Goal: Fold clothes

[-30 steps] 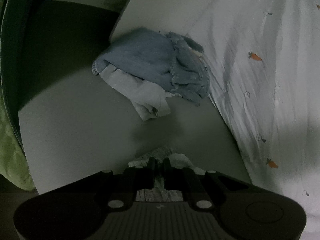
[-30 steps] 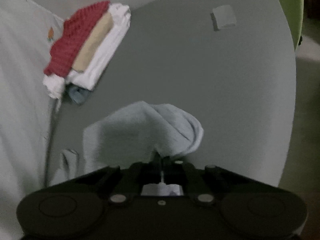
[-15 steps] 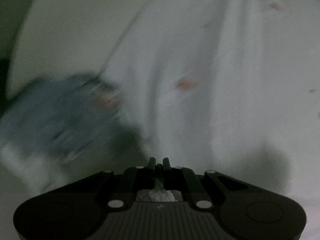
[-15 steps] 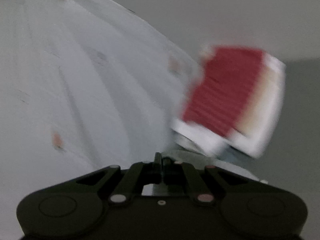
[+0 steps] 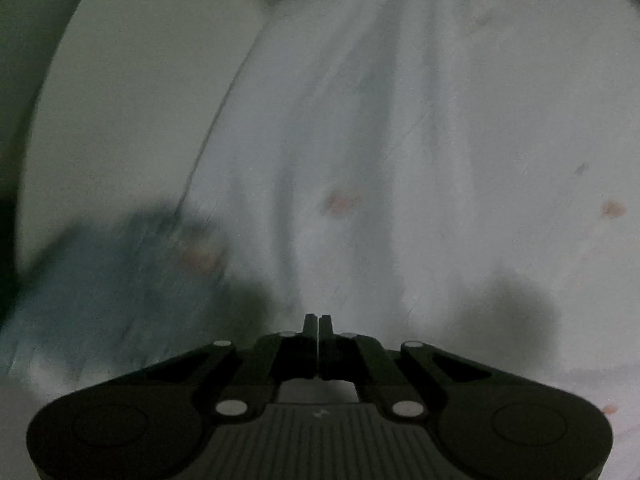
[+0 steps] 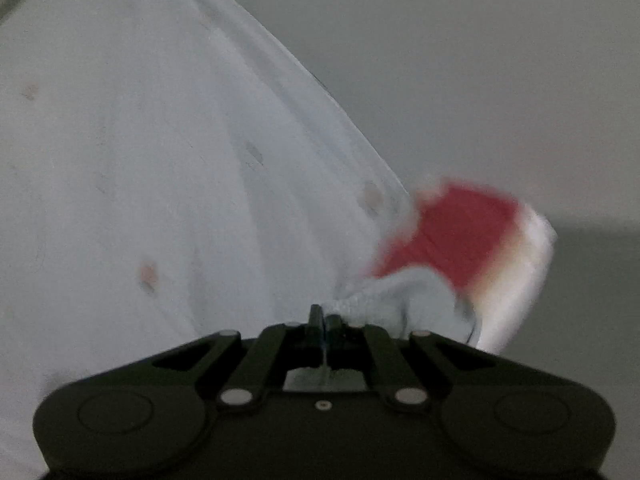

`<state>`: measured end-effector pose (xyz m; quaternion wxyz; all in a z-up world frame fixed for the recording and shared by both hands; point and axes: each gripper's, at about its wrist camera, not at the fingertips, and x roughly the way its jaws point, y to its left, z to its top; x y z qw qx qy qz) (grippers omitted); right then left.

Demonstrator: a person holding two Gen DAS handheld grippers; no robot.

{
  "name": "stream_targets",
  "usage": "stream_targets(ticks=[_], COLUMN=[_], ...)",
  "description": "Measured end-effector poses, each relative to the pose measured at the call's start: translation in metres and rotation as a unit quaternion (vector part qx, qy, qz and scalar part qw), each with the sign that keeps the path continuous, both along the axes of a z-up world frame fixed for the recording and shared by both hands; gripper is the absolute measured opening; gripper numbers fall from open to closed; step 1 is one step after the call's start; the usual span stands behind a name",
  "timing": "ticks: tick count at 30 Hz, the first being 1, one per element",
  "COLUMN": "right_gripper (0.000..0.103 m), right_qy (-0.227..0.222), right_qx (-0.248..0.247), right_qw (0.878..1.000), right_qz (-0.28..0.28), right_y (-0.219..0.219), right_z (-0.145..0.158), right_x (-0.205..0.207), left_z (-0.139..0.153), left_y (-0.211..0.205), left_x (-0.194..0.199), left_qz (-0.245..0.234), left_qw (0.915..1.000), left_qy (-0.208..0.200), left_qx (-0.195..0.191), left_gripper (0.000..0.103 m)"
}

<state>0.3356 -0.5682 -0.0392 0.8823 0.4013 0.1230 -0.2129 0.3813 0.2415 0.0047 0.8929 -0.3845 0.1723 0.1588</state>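
Observation:
My right gripper (image 6: 323, 322) is shut on a pale blue-grey garment (image 6: 396, 300) that bunches to the right of the fingers. My left gripper (image 5: 318, 322) is shut; a thin pale edge shows between its fingers, but I cannot tell what it is. A blurred pile of blue clothes (image 5: 112, 276) lies at the lower left in the left wrist view. A folded stack with a red knit on top (image 6: 464, 236) lies beside the held garment in the right wrist view.
A white sheet with small carrot prints (image 5: 420, 160) fills most of the left wrist view and it also shows in the right wrist view (image 6: 140, 160). Grey table surface (image 6: 480, 80) lies behind the stack. Both views are motion-blurred.
Both grippers have swung up and away from the table toward the white sheet. The pale garment has been lifted in the right gripper. The cloth seen in the left gripper a second ago no longer shows.

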Motion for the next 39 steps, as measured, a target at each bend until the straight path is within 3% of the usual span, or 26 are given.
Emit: stream_targets(ticks=[2, 5, 10, 12, 16, 18, 25, 29, 32, 34, 36, 39], right_gripper=[0.001, 0.001, 0.001, 0.001, 0.001, 0.002, 0.002, 0.002, 0.002, 0.002, 0.002, 0.002], right_qy=[0.053, 0.1, 0.108, 0.105, 0.098, 0.094, 0.119, 0.134, 0.138, 0.139, 0.14, 0.13], right_qx=[0.055, 0.096, 0.101, 0.096, 0.102, 0.11, 0.132, 0.125, 0.13, 0.139, 0.148, 0.158], right_qw=[0.997, 0.989, 0.988, 0.989, 0.989, 0.988, 0.981, 0.98, 0.978, 0.977, 0.975, 0.974], right_qz=[-0.018, -0.044, -0.043, -0.041, -0.044, -0.053, -0.079, -0.082, -0.083, -0.087, -0.092, -0.093], right_y=[-0.003, -0.001, 0.008, 0.006, 0.003, -0.001, -0.016, -0.019, -0.017, -0.016, -0.014, -0.013], right_z=[-0.044, -0.081, -0.088, -0.087, -0.09, -0.093, -0.109, -0.113, -0.119, -0.124, -0.129, -0.131], right_x=[-0.012, -0.026, -0.026, -0.017, -0.006, 0.001, 0.037, 0.049, 0.048, 0.043, 0.039, 0.034], left_z=[-0.02, -0.06, -0.09, -0.097, -0.118, -0.128, -0.172, -0.191, -0.203, -0.207, -0.205, -0.195], left_y=[-0.003, -0.024, -0.053, -0.068, -0.089, -0.102, -0.137, -0.156, -0.162, -0.159, -0.156, -0.151], left_x=[-0.009, -0.003, 0.025, 0.043, 0.092, 0.121, 0.208, 0.236, 0.247, 0.246, 0.242, 0.233], left_qz=[-0.007, -0.044, -0.11, -0.134, -0.168, -0.186, -0.199, -0.221, -0.22, -0.209, -0.2, -0.187], left_qw=[0.9995, 0.9954, 0.9877, 0.9846, 0.9778, 0.9732, 0.9643, 0.9513, 0.9428, 0.9465, 0.9516, 0.9601], left_qy=[0.028, 0.076, 0.101, 0.1, 0.108, 0.117, 0.174, 0.213, 0.246, 0.244, 0.232, 0.207], left_qx=[-0.01, -0.039, -0.045, -0.051, -0.064, -0.067, -0.018, 0.033, 0.048, 0.028, 0.022, 0.012], left_gripper=[0.0, 0.0, 0.004, 0.015, 0.024, 0.034, 0.042, 0.044, 0.042, 0.041, 0.016, 0.007])
